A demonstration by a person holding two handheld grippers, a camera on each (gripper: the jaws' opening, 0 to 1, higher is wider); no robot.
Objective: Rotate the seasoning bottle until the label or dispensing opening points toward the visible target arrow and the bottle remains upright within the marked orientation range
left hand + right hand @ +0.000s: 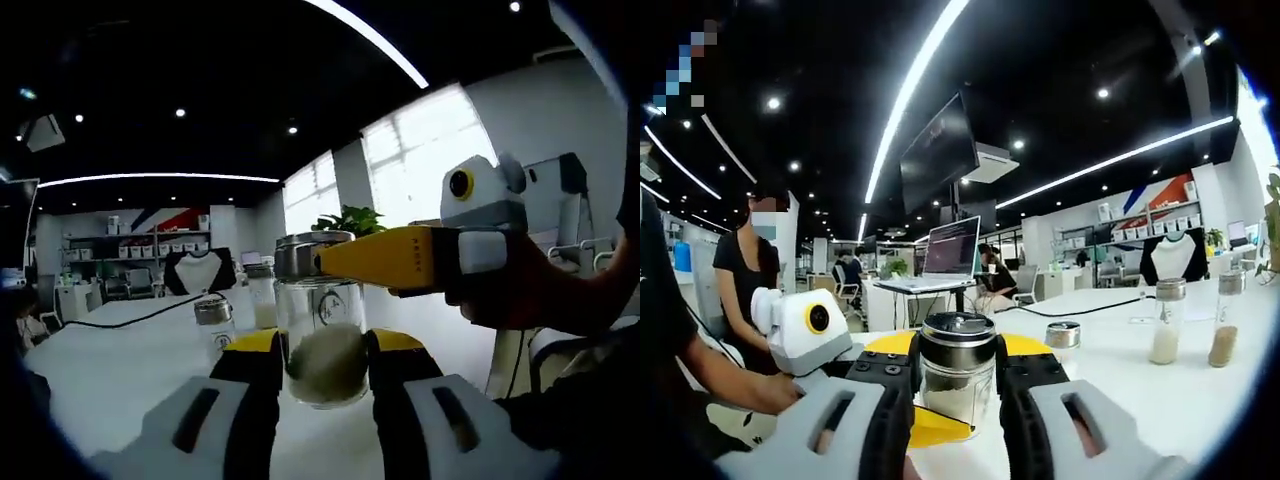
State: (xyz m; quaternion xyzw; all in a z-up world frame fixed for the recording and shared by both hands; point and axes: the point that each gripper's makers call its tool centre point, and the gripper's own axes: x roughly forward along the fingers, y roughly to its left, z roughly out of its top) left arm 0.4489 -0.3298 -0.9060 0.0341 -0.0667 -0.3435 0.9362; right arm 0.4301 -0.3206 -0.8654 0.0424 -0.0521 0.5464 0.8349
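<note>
Although the room is a wide open-plan office, everything of weight happens on the long white table (1200, 400) that runs away from both cameras. A laptop (950, 250) stands open on a desk across the aisle, a dark monitor (938, 150) hangs from the ceiling above it, and a person in a black top (745, 275) stands off to the side. A green plant (350, 220) sits by the bright windows, and a black cable (130, 318) trails across the tabletop.

The seasoning bottle (322, 345) (a clear glass jar with a steel cap and pale powder in its lower half) stands upright on the table, caught between both tools. In the left gripper view the left gripper (322, 365) has its yellow-tipped black jaws pressed against the glass body on either side. In the right gripper view the right gripper (956, 385) has its jaws clamped just under the steel cap, with a yellow arm of the other tool showing beneath the jar.

The jar carries a small round dark emblem on the glass; its writing is too small to read, as is the faint print along the yellow arm.

Three smaller shakers stand apart: two tall ones (1167, 320) (1226, 318) with white and tan contents, and a short one (1063, 338) between them and the held jar.
</note>
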